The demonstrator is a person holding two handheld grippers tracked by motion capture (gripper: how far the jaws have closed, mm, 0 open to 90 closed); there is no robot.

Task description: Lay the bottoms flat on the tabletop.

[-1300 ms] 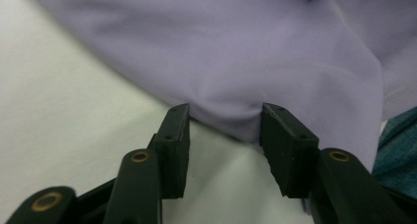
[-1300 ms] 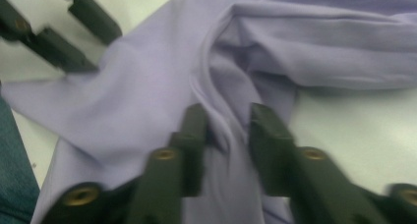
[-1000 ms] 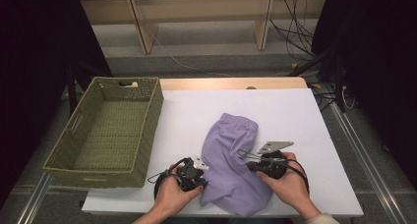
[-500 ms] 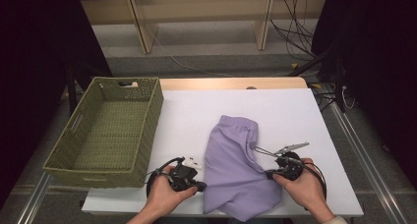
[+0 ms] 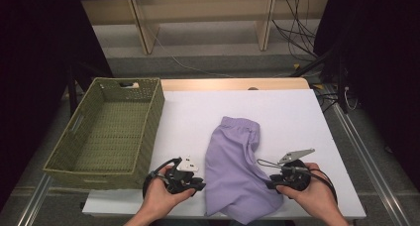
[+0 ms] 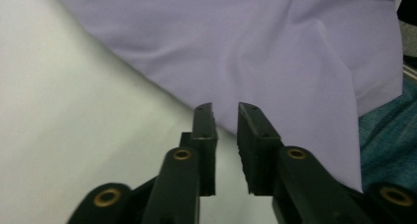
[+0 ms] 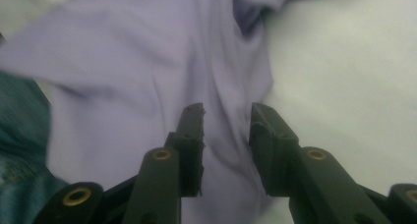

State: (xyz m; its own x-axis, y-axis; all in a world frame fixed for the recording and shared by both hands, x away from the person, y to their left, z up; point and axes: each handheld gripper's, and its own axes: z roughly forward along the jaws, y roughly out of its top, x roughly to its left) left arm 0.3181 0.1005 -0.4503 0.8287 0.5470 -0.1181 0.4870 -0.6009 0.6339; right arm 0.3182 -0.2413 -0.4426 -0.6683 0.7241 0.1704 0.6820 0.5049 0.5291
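Note:
A lilac garment (image 5: 236,169) lies flat on the white table (image 5: 277,107), its near end hanging over the front edge. My left gripper (image 5: 197,184) rests at the garment's left edge. Its jaws have just been opening, and a narrow gap with nothing in it stands between them (image 6: 225,108), tips level with the hem of the cloth (image 6: 255,47). My right gripper (image 5: 270,182) sits at the garment's right edge. Its jaws (image 7: 227,110) have just been opening too and stand apart above the cloth (image 7: 147,67), pinching nothing.
A green woven basket (image 5: 154,129) stands at the table's left side. Bare white tabletop stretches behind and to the right of the garment. Wooden shelving (image 5: 148,32) and floor cables (image 5: 292,28) lie beyond the far edge. The person's blue trousers (image 6: 388,130) show below the front edge.
Both hands have drawn apart, the left leftward and the right rightward, from the middle of the cloth to its sides. The garment, bunched before, now lies flatter and wider.

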